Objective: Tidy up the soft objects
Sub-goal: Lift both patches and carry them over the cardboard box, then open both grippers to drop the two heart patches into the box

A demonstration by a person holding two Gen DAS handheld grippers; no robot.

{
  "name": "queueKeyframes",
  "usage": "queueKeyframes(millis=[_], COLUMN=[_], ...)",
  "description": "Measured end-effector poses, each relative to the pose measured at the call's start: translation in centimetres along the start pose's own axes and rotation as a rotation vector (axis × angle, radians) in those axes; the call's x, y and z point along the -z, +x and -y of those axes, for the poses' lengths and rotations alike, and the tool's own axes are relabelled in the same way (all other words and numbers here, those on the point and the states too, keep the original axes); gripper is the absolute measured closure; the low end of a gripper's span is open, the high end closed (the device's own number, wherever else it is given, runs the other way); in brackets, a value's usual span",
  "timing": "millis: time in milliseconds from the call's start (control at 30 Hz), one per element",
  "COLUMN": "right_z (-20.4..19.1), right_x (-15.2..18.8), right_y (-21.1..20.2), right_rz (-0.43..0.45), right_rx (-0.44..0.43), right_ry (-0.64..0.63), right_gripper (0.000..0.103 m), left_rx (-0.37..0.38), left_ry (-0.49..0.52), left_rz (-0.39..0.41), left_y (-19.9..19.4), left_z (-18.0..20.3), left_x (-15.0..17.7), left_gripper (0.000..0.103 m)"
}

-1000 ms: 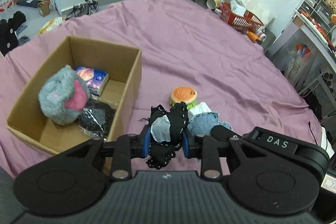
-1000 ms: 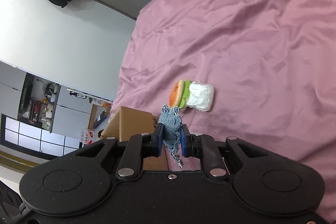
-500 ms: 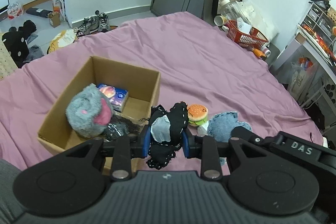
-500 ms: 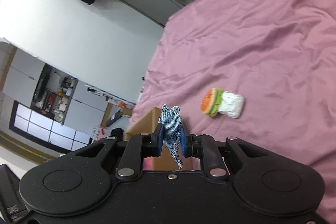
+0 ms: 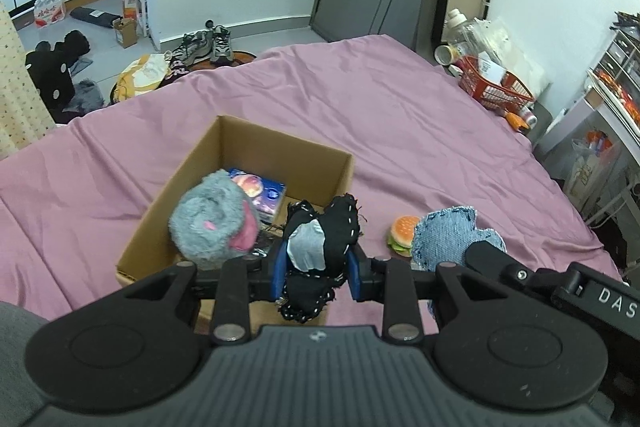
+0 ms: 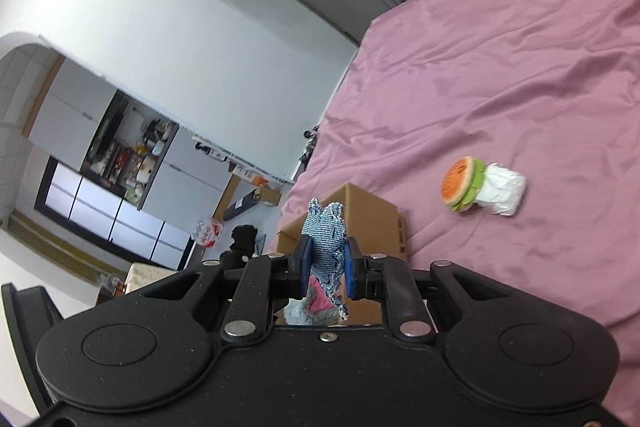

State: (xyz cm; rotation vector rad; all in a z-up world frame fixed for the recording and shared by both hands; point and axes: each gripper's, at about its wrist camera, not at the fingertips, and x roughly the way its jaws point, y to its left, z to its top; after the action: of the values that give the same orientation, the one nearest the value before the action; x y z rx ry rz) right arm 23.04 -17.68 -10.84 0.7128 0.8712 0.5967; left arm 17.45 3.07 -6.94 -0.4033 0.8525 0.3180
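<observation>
My left gripper [image 5: 316, 269] is shut on a black fabric heart with white stitching [image 5: 320, 247], held above the near right corner of an open cardboard box [image 5: 240, 147] on the purple bed. The box holds a grey plush with a pink patch [image 5: 212, 223] and a blue packet [image 5: 260, 193]. My right gripper [image 6: 326, 267] is shut on a blue denim heart [image 6: 324, 235]; it also shows in the left wrist view [image 5: 452, 235], right of the box. A burger plush [image 6: 462, 183] lies beside a white wad [image 6: 502, 189] on the bed.
The purple bed sheet [image 5: 400, 131] spreads wide beyond the box. A red basket [image 5: 496, 87] with clutter stands past the far right corner. Shoes [image 5: 208, 45] and bags lie on the floor beyond the bed. Shelving stands at the right edge.
Both grippers have risen and pulled back, each still shut on its heart. The box and burger plush look smaller and farther below.
</observation>
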Motion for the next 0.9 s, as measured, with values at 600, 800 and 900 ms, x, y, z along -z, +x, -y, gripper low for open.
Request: queueKeyframes(millis=[600,800,900], right_z=[-3.6,-4.7,-4.9], right_x=[2.8,3.8,4.2], right_y=[4.1,5.3,6.0], right_rz=[-0.098,-0.146,-0.177], right_rx=[-0.009,0.001,-0.004], right_ry=[-0.119,-0.154,-0.164], right_gripper=[0.086,0.086,0.082], left_rx=[-0.024,-0.005,-0.009], left_ry=[-0.122,-0.183,-0.181], left_rz=[-0.048,-0.088,-0.081], left_y=[1.9,2.4,2.2], left_z=[-7.7,-9.8,-10.4], left_x=[-0.9,-1.3,-1.7], left_gripper=[0.073,0.068,0.067])
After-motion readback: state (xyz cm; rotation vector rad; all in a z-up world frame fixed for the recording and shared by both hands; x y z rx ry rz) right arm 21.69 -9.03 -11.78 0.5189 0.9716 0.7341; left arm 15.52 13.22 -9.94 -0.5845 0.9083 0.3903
